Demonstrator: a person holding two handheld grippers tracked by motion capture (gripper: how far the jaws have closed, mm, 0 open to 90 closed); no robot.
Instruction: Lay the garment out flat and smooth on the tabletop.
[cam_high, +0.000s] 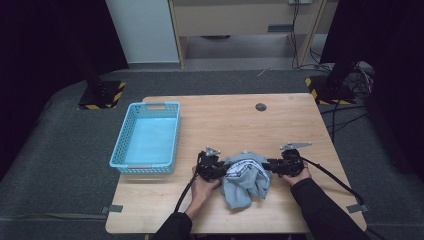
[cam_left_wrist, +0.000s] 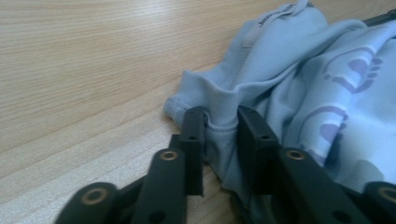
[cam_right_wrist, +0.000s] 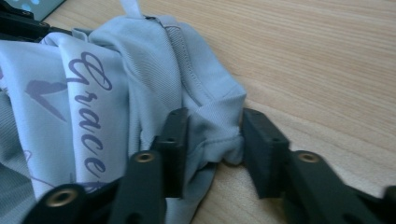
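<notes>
Item: grey garment (cam_high: 245, 179), lying crumpled at the table's (cam_high: 280, 120) 6 o'clock edge. Your left gripper (cam_left_wrist: 219, 128) and right gripper (cam_right_wrist: 212, 135) are each straddling a hem fold, jaws seemingly not fully clamped. High view is adding a blue basket (cam_high: 148, 138) at 9 o'clock.

Black left tongs (cam_high: 226, 169) and right tongs (cam_high: 270, 165), brass-ringed screws, grey three-cornered top plates, trailing black cables, dark sleeves (cam_high: 320, 204)

Shirt (cam_high: 245, 180): pale grey-blue, purple lettering and print. Basket (cam_high: 121, 141): light blue, lattice walls. Tabletop (cam_high: 225, 117): pale wood grain. Tongs (cam_left_wrist: 219, 128): black.
</notes>
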